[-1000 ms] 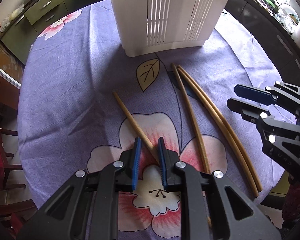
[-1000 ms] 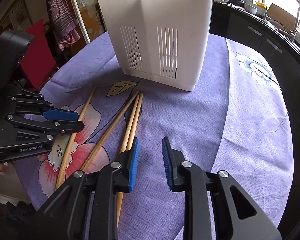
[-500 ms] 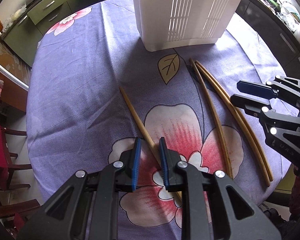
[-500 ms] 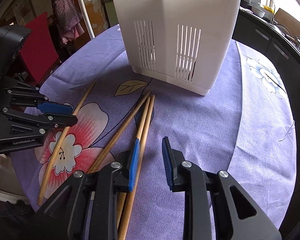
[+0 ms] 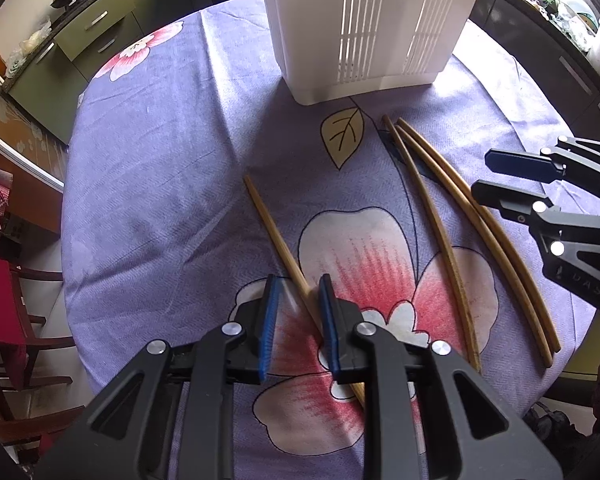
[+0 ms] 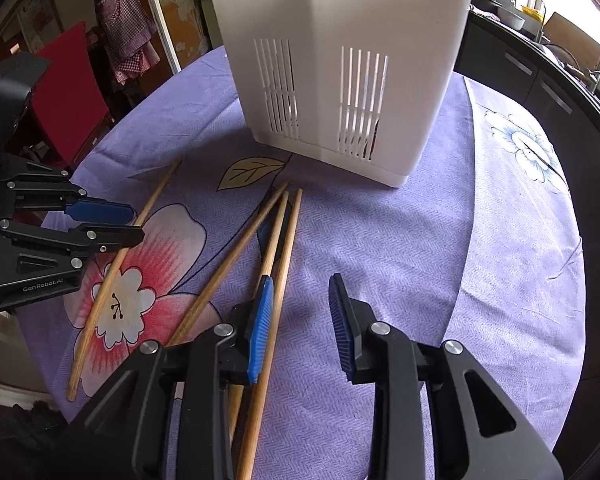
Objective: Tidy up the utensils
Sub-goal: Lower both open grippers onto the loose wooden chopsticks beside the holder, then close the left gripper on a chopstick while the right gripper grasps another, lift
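Four wooden chopsticks lie flat on the purple flowered tablecloth (image 5: 148, 168), all in front of the white slotted utensil holder (image 5: 364, 28) that stands upright at the far side of the round table. One lone chopstick (image 5: 278, 242) lies apart on the left, running diagonally across the big pink flower print. The other three chopsticks (image 5: 452, 216) lie together further right, their far tips bunched near the yellow leaf print (image 5: 342, 136) just short of the holder's base; two of them run side by side and touching, the third fans away towards the near end.

The left gripper (image 5: 299, 312) hovers low over the lone chopstick with its blue pads (image 5: 269, 320) spread, one on each side of the stick. From the right wrist view it looks to be above the stick rather than pinching it, though the actual clearance is hard to judge. The right gripper (image 6: 302, 322) also stands spread wide, its left pad over the touching pair near their middle, its right pad over bare cloth.

Dark slits show through the holder's slots, but what is inside cannot be made out. Kitchen cabinets (image 5: 88, 36) and a red chair (image 5: 0, 304) ring the table.
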Tool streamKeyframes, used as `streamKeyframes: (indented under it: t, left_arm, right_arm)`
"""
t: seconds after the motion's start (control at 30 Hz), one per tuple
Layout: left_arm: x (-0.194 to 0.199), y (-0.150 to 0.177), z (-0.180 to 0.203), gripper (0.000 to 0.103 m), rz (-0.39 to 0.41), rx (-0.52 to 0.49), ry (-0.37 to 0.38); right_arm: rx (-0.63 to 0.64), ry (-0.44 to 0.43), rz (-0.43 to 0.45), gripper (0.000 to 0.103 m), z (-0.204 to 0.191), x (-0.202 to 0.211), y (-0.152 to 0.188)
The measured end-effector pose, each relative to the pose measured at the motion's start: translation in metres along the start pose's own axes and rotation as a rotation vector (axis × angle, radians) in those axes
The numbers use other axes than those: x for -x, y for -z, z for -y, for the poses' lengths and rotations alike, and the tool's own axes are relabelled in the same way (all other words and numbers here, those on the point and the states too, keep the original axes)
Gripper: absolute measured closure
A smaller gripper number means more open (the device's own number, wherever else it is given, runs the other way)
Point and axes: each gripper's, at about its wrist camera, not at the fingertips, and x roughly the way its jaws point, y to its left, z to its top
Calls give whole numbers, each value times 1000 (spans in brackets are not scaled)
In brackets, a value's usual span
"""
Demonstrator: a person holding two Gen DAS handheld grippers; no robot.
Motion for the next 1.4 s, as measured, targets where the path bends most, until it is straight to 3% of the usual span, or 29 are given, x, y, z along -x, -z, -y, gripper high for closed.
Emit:
streamKeyframes:
  t: [0.4,0.73,0.87,0.93,1.07,1.4]
  left_arm:
    - [1,0,-4,80,2,11,8]
    - [-3,-9,-15,76,-24,83,34]
    - [-4,-11,-13,76,-26,104,29]
    - [-4,-11,-9,85,-28,97,35]
    - [-3,-13,-3,92,-38,83,35]
    - [-2,-12,-5,95,-33,83,46]
  right_arm:
    - [12,44,-31,70,-4,-10,-9]
    - [38,56,-57,71,-15,-22,-24]
    - [27,27,-84,77,-14,-25,-29]
    - [31,27,-92,83,-15,-26,-31]
    - [18,20,-106,95,-14,-29,-35]
    - [-40,-4,-52,97,8,-5,-23]
